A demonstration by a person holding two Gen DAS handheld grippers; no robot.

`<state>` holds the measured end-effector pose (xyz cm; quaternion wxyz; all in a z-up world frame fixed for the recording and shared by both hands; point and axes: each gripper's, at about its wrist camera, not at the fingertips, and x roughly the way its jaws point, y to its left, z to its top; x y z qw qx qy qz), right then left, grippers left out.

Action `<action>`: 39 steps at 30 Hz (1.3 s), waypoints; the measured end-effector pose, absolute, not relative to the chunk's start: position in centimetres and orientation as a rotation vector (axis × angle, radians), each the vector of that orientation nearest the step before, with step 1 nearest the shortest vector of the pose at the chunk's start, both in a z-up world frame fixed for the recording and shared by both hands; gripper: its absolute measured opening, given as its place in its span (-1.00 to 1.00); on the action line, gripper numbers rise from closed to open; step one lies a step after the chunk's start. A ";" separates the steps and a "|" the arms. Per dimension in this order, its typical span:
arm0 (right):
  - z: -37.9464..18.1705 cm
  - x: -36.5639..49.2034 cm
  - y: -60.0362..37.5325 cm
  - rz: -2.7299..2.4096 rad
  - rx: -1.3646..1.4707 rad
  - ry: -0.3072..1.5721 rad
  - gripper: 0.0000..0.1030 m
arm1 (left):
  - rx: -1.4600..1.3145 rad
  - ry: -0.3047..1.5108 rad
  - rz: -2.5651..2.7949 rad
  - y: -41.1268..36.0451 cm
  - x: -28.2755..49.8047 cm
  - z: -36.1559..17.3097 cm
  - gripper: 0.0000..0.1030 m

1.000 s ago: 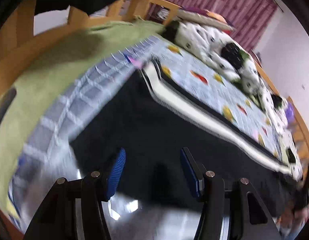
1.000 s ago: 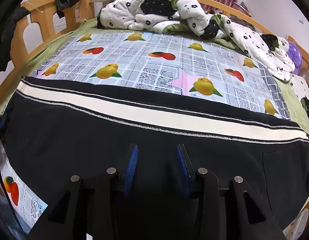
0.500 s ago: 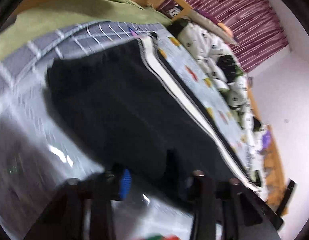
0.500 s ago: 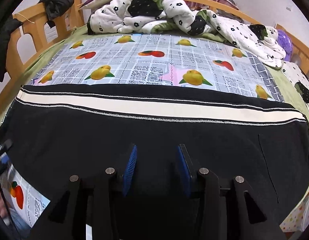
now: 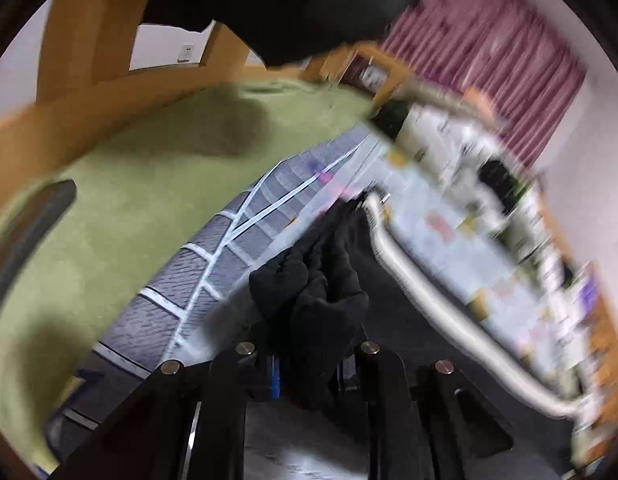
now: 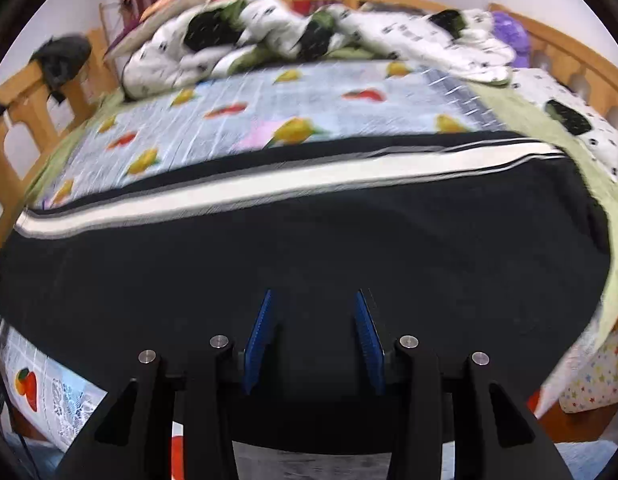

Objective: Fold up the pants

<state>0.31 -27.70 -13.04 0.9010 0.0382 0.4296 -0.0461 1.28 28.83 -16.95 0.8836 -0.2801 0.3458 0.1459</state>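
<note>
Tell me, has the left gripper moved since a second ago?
Yes. The left gripper has swung toward the wooden bed rail and its jaws have just been closing, now bunching the end of the black pants between them.

The pants (image 6: 309, 248) are matt black knit cloth with a smoother white woven stripe. Beneath them lies a printed cotton-like sheet (image 6: 309, 92), flat and dull. Beside that sheet a green blanket (image 5: 121, 208) looks soft and napped. Behind the sheet, the bed frame (image 6: 25, 92) is smooth varnished wood.
</note>
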 end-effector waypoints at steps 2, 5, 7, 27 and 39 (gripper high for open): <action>-12.4 -0.3 -29.4 -0.105 0.098 0.875 -0.19 | -0.609 0.810 0.345 29.0 2.3 -18.5 -0.63; -11.2 -0.9 -33.0 -0.131 0.129 0.876 -0.19 | -0.615 0.792 0.385 28.6 1.9 -18.1 -0.45; -10.1 -1.3 -35.7 -0.161 0.137 0.862 -0.16 | -0.545 0.821 0.439 27.9 1.9 -17.4 -0.40; -16.3 2.2 -60.8 -0.301 0.536 0.834 -0.75 | -0.425 0.843 0.513 25.1 0.8 -17.3 0.02; -12.4 0.6 -57.8 -0.425 0.123 0.858 -0.10 | -0.261 0.814 0.573 23.7 -1.7 -14.0 0.02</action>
